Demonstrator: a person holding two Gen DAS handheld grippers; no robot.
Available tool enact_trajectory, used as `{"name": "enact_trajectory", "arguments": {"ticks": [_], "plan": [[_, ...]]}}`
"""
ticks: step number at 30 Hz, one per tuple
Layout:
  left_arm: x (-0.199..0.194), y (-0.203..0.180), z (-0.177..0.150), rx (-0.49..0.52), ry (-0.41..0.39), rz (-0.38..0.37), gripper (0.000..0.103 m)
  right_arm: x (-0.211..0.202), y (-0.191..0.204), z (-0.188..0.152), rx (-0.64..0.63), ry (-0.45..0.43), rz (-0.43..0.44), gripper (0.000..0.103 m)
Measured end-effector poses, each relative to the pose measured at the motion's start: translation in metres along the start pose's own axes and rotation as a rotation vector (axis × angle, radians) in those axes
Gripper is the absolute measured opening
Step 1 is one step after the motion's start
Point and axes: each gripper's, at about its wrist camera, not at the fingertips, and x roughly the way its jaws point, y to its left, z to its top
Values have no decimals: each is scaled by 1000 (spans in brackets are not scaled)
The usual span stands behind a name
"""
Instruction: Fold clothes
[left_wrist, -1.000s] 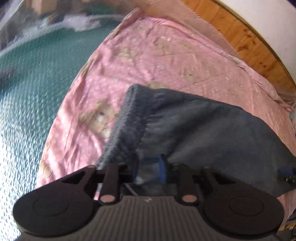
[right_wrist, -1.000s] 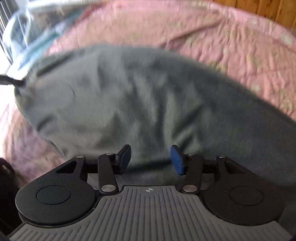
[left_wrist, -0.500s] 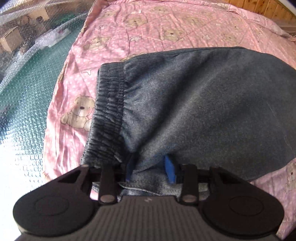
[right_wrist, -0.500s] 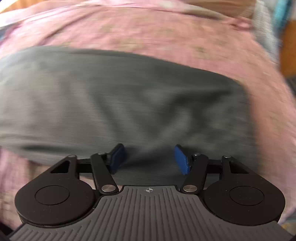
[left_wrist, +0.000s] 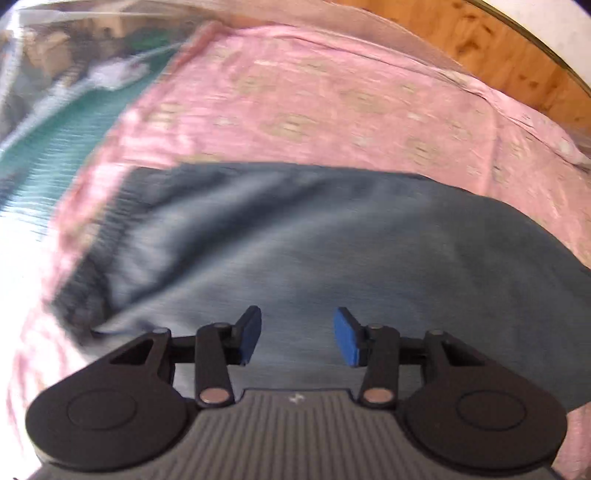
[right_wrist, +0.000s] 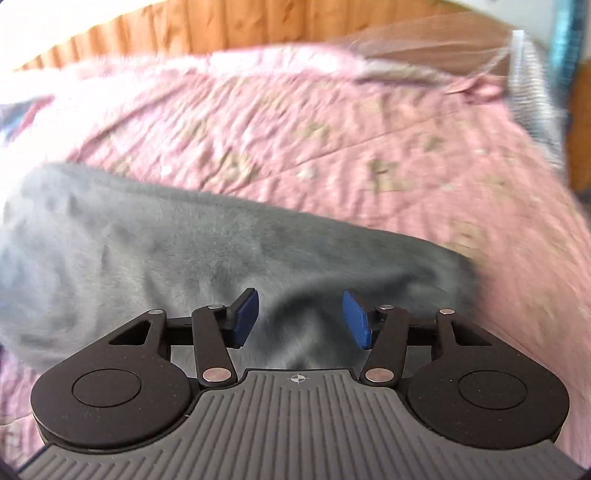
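Across the middle of both frames, the dark grey fleece garment (left_wrist: 314, 240) lies flat as one compact band on the pink bear-print quilt (left_wrist: 332, 103). Left gripper (left_wrist: 297, 336) and right gripper (right_wrist: 300, 319) gape empty above it; any remaining folds are undeterminable.

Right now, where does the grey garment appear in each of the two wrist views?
Left wrist view: the grey garment fills the lower middle, its gathered waistband at the left.
Right wrist view: it lies across the left and centre, ending right of the gripper.
Shared landmark: the pink bedsheet under it, with the wooden headboard behind.
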Motion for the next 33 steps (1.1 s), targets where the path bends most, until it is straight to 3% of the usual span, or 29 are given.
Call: {"name": "enact_trajectory", "arguments": {"ticks": [1, 2, 3, 5, 7, 10, 13, 17, 19, 21, 23, 25, 28, 30, 33], "plan": [[4, -17, -2, -1, 3, -30, 43, 8, 2, 6, 6, 10, -7, 56], [8, -33, -3, 0, 3, -44, 42, 17, 3, 12, 11, 21, -15, 68], [12, -49, -3, 2, 2, -52, 42, 25, 5, 18, 17, 31, -22, 70], [19, -80, -3, 7, -1, -67, 41, 42, 8, 30, 28, 52, -36, 62], [18, -116, 1, 22, -18, -149, 41, 43, 16, 36, 35, 43, -25, 51], [18, -177, 7, 68, -23, -285, 42, 13, 40, 22, 66, -12, 122, 51], [37, -240, 16, 141, 0, -397, 42, 6, 62, -4, 72, 4, 126, 54], [80, -305, 24, 257, -34, -345, 40, -4, 64, -55, 94, 84, 89, 60], [91, -317, 30, 264, -93, -318, 40, -11, 56, -72, 50, 51, 97, 61], [95, -322, 38, 214, -79, -313, 40, -16, 47, -70, 42, 69, 106, 61], [94, -323, 40, 203, -53, -316, 41, -26, 39, -59, 60, 22, 87, 61], [92, -317, 40, 214, -43, -317, 40, -28, 34, -56, 77, -5, 77, 67], [94, -306, 44, 198, -43, -326, 37, -15, 26, -67, 89, 69, 68, 70], [91, -301, 50, 150, -36, -297, 38, -14, 21, -71, 102, 112, 57, 66], [68, -292, 47, 115, -66, -327, 46, -41, 10, -67, 186, 33, 62, 68]]}}
